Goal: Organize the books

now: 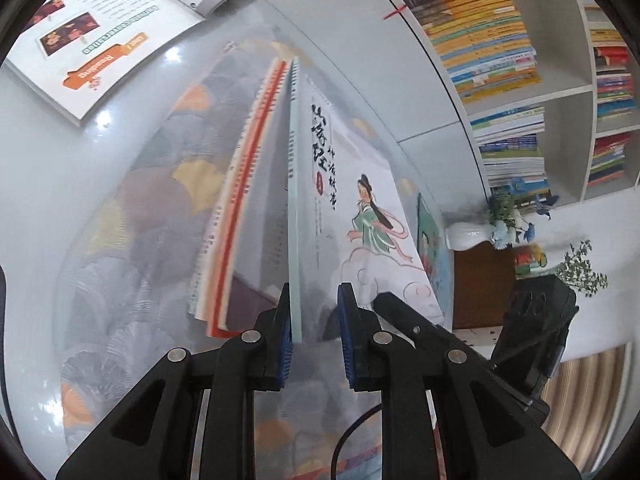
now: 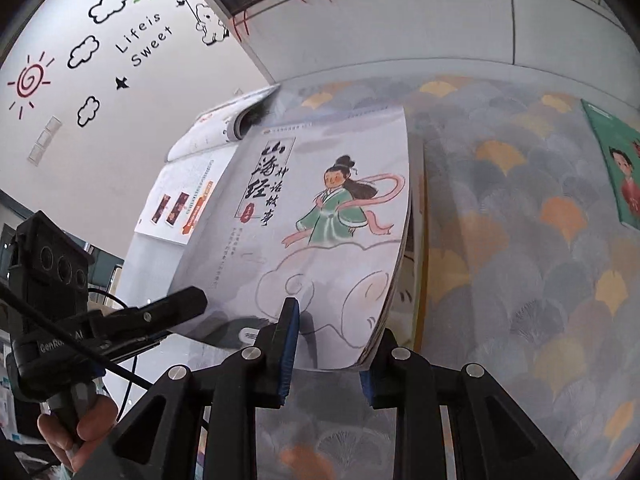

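A white picture book (image 1: pixel 360 208) (image 2: pixel 320 208) with a girl in a green robe on its cover is held tilted above the patterned tablecloth (image 2: pixel 520 240). My left gripper (image 1: pixel 315 300) is shut on the book's lower corner at the pale spine edge. My right gripper (image 2: pixel 336 328) is shut on the other lower corner, at the page edge. One black finger (image 1: pixel 400 312) of the right gripper rests on the cover in the left wrist view. Thin books with orange-red spines (image 1: pixel 236 208) lean just left of the held book, outside my left finger.
An open textbook (image 1: pixel 100 40) (image 2: pixel 208 152) lies at the far side of the table. A green-covered book (image 2: pixel 616 172) lies flat on the cloth to the right. Full bookshelves (image 1: pixel 500 40) stand behind the table, and a white vase (image 1: pixel 468 236) with blue flowers stands further off. A hand (image 2: pixel 76 432) holds the left gripper's handle.
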